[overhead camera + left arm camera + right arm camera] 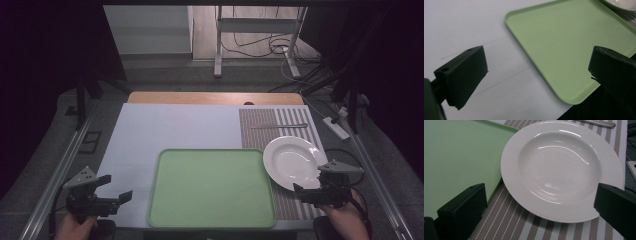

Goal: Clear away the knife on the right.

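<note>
An empty white deep plate (292, 162) rests on a brown-and-white striped placemat (260, 125), its left rim overlapping the edge of a light green tray (210, 187). My right gripper (310, 182) hovers at the plate's near rim, open, nothing between its jaws. In the right gripper view the plate (561, 165) lies just ahead of the wide-spread jaws of that gripper (540, 207). My left gripper (115, 188) is open over the white table left of the tray. The left gripper view has its jaws (537, 75) framing the tray's near left corner (574, 37).
A metal utensil (280, 125) lies across the far part of the placemat. The white table surface (170, 130) stretches beyond the tray, with a wooden strip at its far edge. Cables and a metal stand occupy the floor behind; a power strip (336, 128) lies to the right.
</note>
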A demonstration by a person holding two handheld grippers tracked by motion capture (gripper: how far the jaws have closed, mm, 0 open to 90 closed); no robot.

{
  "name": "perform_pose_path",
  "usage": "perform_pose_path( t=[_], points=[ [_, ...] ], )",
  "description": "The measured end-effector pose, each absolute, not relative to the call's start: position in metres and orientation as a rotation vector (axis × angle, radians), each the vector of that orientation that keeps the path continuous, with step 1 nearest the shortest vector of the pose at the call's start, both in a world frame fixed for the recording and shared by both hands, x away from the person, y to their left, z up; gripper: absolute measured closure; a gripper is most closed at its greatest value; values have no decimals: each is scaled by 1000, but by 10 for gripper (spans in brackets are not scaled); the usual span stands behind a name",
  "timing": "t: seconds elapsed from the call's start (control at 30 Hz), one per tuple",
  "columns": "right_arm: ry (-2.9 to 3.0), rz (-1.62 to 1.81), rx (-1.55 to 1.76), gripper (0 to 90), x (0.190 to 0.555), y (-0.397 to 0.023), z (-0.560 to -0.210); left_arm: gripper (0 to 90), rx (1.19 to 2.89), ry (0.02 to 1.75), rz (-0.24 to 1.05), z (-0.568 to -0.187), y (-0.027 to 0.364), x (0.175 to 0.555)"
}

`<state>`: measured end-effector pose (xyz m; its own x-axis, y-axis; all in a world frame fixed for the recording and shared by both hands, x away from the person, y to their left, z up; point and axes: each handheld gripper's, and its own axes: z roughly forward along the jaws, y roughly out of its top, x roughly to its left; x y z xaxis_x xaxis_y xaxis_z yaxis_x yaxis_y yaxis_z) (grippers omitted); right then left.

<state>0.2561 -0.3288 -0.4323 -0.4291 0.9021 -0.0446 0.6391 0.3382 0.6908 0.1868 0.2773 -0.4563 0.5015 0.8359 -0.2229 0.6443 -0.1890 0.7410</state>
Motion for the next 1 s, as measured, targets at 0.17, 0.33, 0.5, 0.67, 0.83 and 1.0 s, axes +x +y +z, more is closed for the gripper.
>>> perform_pose_path(
  t=[0.17,0.33,0.5,0.67,0.83,1.0],
  points=[
    [2212,813,1357,0,258,-327,-434,21,1927,1226,289,-456,277,187],
    [2223,818,1366,0,259,-328,-434,21,1935,1233,289,-457,276,188],
    [2239,814,1383,0,261,-328,-435,21,1936,1237,287,-457,276,189],
    [2248,812,1389,0,262,-328,-435,21,1939,1237,287,-457,275,189],
    [2260,800,1385,0,263,-328,-436,21,1942,1238,290,-457,275,189],
    [2276,809,1396,0,264,-329,-436,21,1941,1239,296,-457,275,188]
  ],
)
